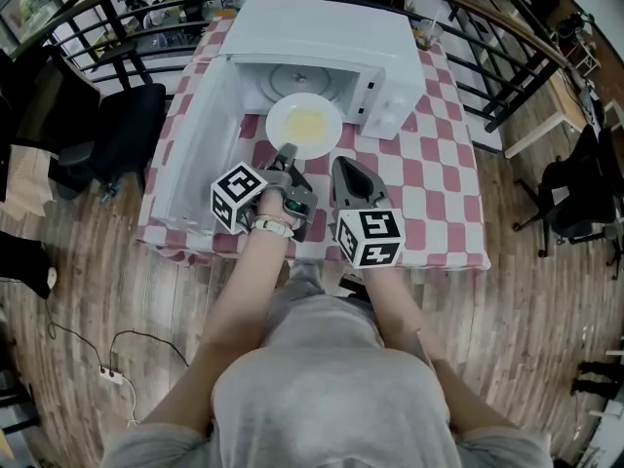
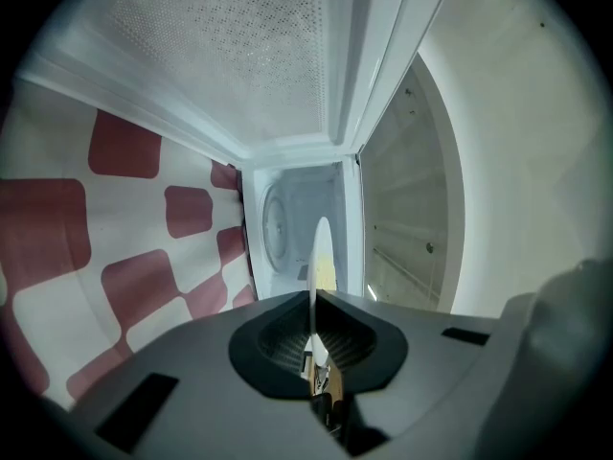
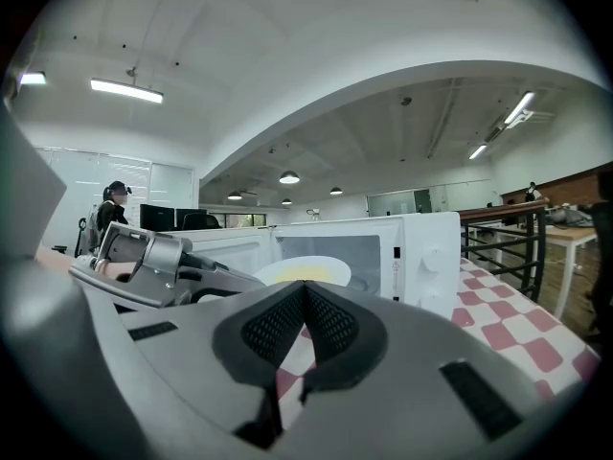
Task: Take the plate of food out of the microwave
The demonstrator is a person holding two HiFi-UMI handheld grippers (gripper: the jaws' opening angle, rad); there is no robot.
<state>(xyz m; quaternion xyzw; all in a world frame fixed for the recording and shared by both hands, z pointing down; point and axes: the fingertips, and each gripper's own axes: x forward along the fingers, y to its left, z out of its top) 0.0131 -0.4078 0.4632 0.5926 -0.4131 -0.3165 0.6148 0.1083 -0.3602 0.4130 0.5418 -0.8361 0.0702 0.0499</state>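
One claw only, the left claw (image 1: 288,152), is clamped on the near rim of the round white plate of yellow food (image 1: 304,125), which is at the mouth of the white microwave oven (image 1: 331,42), partly outside it. In my judgement so thin an edge pinch could let it tip and spill. The right claw (image 1: 343,166) is closed on nothing alongside, and the open white door (image 1: 190,135) hems the left side over the red-and-white checked worktop (image 1: 439,164).

microwave (image 1: 322,47): far middle of the table (image 1: 439,193), door (image 1: 195,135) swung out to its left.
plate (image 1: 304,125): at the microwave mouth, near rim in the left hand-held gripper (image 1: 286,151).
right hand-held gripper (image 1: 343,164): just right of the left one.
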